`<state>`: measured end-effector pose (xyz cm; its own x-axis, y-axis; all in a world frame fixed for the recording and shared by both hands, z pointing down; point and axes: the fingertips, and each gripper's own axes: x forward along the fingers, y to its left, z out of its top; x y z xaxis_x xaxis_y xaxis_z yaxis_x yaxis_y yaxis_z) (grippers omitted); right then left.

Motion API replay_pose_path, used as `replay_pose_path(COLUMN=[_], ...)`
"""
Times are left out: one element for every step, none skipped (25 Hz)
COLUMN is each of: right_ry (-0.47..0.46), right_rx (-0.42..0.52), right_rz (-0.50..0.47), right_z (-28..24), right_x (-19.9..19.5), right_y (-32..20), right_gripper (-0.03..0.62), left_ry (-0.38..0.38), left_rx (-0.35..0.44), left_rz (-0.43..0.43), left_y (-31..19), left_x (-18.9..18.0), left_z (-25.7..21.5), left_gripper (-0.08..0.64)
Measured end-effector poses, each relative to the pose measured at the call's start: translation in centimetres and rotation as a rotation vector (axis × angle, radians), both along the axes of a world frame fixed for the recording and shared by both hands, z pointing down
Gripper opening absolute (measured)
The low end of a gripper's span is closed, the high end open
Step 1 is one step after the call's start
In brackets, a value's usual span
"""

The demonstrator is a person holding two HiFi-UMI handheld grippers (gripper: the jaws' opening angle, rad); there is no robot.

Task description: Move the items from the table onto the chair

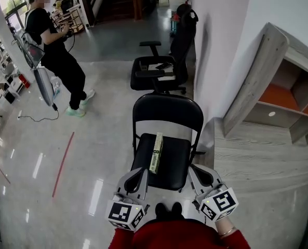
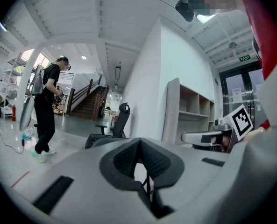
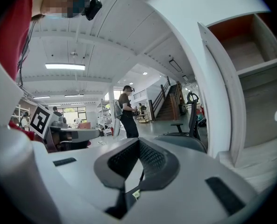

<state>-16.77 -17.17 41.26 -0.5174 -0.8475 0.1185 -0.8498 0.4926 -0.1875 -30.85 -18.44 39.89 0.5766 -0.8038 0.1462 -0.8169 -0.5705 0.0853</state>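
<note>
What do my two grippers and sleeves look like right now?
The left gripper and right gripper are pale grey shells with dark ribbed pads. Each carries a white cube with black square markers. The sleeves are red.

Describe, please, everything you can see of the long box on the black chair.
The long box is narrow, pale cream on top with a green side whose print is too small to read; it seems to be cardboard. It lies flat on the folding chair's black seat, lengthwise from front to back. Nothing else touches it.
</note>
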Motion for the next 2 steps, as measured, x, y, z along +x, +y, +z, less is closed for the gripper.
replay_pose_path(right_ry=[-0.001,-0.001], right_rx=[-0.001,-0.001], right_rz=[-0.001,-0.001], right_z=[0.07,0.14], right_x=[0.03,0.05], right_y=[-0.02,-0.03], right_gripper=[0.006,0.005], left_ry=[-0.002,-0.004], left_rx=[0.001,0.002], left_rz=[-0.001,-0.003], left_y=[-0.06,-0.12], left_x=[0.01,0.01], left_z=[0.03,0.05], left_gripper=[0.008,0.008])
